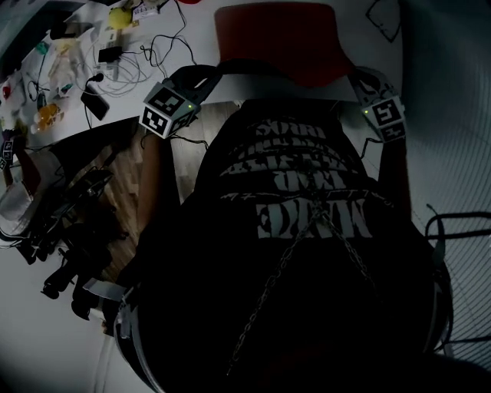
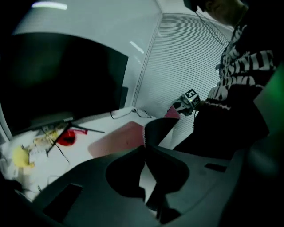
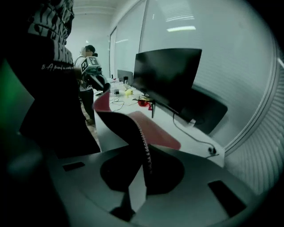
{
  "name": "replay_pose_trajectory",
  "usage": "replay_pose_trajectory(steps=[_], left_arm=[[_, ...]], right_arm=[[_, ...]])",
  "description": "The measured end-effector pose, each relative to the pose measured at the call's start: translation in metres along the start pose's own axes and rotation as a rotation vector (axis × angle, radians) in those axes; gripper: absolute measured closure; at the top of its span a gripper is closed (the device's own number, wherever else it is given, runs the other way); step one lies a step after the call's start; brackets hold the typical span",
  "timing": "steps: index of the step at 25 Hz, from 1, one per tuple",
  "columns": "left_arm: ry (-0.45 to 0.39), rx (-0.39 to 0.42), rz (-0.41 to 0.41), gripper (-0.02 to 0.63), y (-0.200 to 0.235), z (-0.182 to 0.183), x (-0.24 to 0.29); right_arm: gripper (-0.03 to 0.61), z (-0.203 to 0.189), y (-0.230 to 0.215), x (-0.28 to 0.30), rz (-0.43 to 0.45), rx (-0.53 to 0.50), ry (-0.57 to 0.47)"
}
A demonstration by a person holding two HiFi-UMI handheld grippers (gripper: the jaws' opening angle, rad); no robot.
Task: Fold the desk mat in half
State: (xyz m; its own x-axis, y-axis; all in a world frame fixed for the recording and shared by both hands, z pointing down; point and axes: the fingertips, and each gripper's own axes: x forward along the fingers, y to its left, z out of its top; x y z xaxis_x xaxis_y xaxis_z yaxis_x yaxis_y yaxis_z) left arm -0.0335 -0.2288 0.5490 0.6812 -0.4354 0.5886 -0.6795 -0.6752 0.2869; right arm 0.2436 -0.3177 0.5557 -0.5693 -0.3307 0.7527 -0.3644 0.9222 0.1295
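Observation:
The desk mat (image 1: 276, 37), dark red on top and black underneath, lies on the white desk (image 1: 201, 27) in front of the person. My left gripper (image 2: 144, 148) is shut on the mat's near left corner, and the black underside (image 2: 160, 127) curls up from its jaws. My right gripper (image 3: 144, 150) is shut on the near right corner, where a stitched edge (image 3: 141, 137) runs into the jaws. The rest of the mat (image 3: 155, 132) still lies flat. In the head view both grippers, left (image 1: 169, 106) and right (image 1: 383, 113), sit at the mat's near edge, fingertips hidden.
A dark monitor (image 3: 166, 75) stands at the back of the desk with a cable (image 3: 195, 137) trailing from it. Cables (image 1: 153, 54), a yellow object (image 1: 117, 17) and a red item (image 2: 66, 138) clutter the left side. Black gear (image 1: 77, 230) lies at lower left. Window blinds (image 2: 177, 66) are beyond.

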Motion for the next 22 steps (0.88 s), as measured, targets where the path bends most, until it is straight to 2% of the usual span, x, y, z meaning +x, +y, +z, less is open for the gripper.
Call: replay_pose_trajectory(steps=[5, 9, 11, 12, 17, 20, 22], left_arm=[[0.181, -0.089, -0.121, 0.592, -0.031, -0.085, 0.043], [0.27, -0.225, -0.112, 0.592, -0.029, -0.123, 0.057], [0.28, -0.278, -0.091, 0.592, -0.026, -0.124, 0.059], [0.281, -0.28, -0.077, 0.592, -0.023, -0.12, 0.06], [0.264, -0.238, -0.003, 0.592, 0.007, -0.091, 0.07], [0.234, -0.227, 0.026, 0.592, 0.034, -0.068, 0.076], [0.235, -0.204, 0.073, 0.592, 0.059, -0.056, 0.078]], right_arm=[[0.561, -0.061, 0.047, 0.034, 0.13, 0.117, 0.096], [0.562, -0.096, 0.063, 0.05, 0.185, 0.192, 0.166], [0.562, -0.1, 0.062, 0.052, 0.194, 0.192, 0.179], [0.562, -0.099, 0.06, 0.053, 0.196, 0.178, 0.18], [0.561, -0.087, 0.038, 0.067, 0.2, 0.13, 0.161], [0.562, -0.081, 0.013, 0.082, 0.196, 0.163, 0.149], [0.563, -0.074, -0.007, 0.092, 0.181, 0.194, 0.142]])
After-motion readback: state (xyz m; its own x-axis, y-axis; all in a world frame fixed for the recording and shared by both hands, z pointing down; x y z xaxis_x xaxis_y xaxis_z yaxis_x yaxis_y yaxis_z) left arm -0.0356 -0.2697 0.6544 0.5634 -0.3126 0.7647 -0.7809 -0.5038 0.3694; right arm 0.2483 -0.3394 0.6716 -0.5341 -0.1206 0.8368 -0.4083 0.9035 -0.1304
